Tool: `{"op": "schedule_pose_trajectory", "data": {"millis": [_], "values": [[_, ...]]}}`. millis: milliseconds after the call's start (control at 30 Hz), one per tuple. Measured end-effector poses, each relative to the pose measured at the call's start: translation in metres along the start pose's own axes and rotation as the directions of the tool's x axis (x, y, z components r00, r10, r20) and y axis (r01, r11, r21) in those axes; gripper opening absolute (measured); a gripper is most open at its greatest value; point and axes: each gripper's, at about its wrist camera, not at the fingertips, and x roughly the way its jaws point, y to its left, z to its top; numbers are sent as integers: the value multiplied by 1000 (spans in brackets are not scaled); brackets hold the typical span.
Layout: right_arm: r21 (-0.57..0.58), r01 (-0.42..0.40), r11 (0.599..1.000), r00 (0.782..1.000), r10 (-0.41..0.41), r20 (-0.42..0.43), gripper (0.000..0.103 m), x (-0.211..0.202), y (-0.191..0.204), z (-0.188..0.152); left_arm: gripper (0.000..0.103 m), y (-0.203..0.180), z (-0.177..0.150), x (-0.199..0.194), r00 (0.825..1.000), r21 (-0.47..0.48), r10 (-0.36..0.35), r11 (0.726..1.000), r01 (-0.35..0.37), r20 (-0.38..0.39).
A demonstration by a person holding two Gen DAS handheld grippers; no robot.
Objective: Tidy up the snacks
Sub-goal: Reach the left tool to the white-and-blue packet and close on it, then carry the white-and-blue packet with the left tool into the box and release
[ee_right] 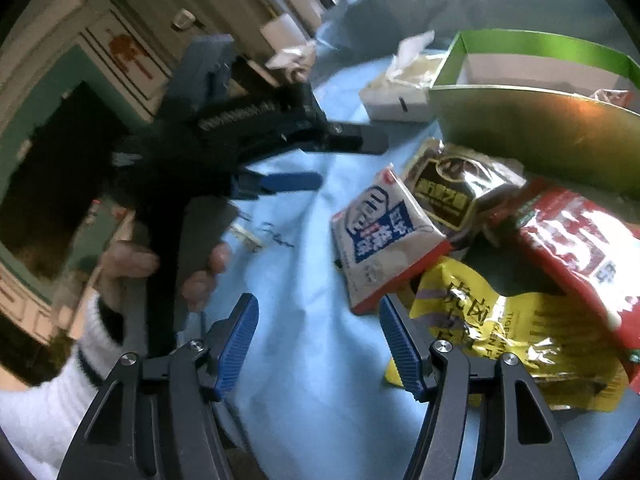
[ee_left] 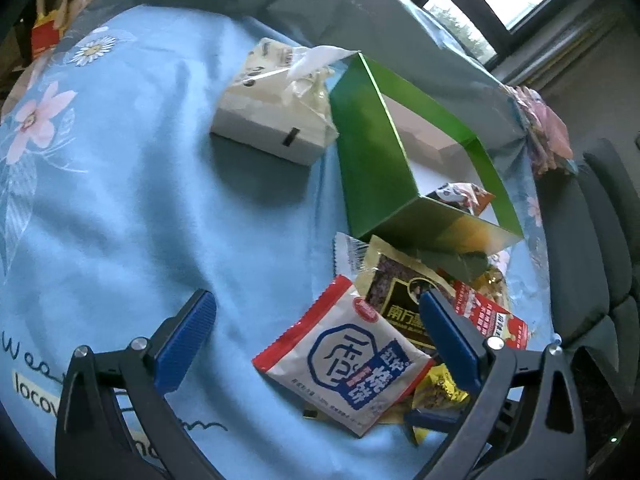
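Observation:
A pile of snack packets lies on the blue cloth beside an open green box (ee_left: 372,168). On top is a white packet with red edges and blue print (ee_left: 348,356), also in the right wrist view (ee_right: 384,236). Around it lie a dark brown and gold packet (ee_left: 400,300), a red packet (ee_left: 492,316) and a yellow packet (ee_right: 520,340). One snack (ee_left: 460,196) lies inside the box. My left gripper (ee_left: 320,320) is open, just above the white packet. My right gripper (ee_right: 316,336) is open and empty, left of the yellow packet.
A white tissue pack (ee_left: 276,116) stands left of the green box (ee_right: 540,76). The left gripper with the hand holding it (ee_right: 224,140) fills the left of the right wrist view. A dark sofa (ee_left: 592,248) lies beyond the table's right edge.

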Motion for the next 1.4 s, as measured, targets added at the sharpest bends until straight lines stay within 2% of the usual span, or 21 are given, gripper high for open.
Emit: {"op": "schedule_pose_trajectory", "data": {"millis": [100, 333, 400, 533, 600, 800, 1000, 1133, 1400], "values": [[42, 33, 999, 999, -32, -43, 60, 10, -6, 2, 101, -1, -1, 2, 1000, 5, -26, 1000, 26, 1], [121, 81, 989, 997, -82, 3, 53, 11, -16, 10, 92, 2, -2, 14, 998, 4, -50, 999, 50, -28], [134, 86, 987, 996, -89, 12, 48, 10, -17, 11, 75, 6, -3, 18, 994, -17, -91, 996, 90, -63], [157, 101, 982, 994, -106, 22, 38, 9, -21, 14, 70, 2, -7, 18, 991, -3, -90, 996, 90, -98], [161, 116, 980, 992, -123, 29, 28, 11, -21, 15, 61, 4, -8, 16, 987, -20, -110, 994, 108, -114], [172, 126, 977, 990, -135, 42, 13, 14, -29, 17, 44, 12, -15, 7, 980, -39, -132, 991, 128, -151], [171, 99, 980, 992, -111, 64, 9, 9, -28, 13, 33, 13, -25, -9, 980, -16, -123, 992, 122, -156], [149, 69, 986, 992, -85, 98, 8, 1, -18, 12, 32, 10, -27, -30, 985, 2, -141, 990, 142, -101], [124, 46, 991, 983, -67, 171, 7, -19, -10, 21, 32, -4, -23, -52, 980, 25, -197, 980, 198, -29]]}}
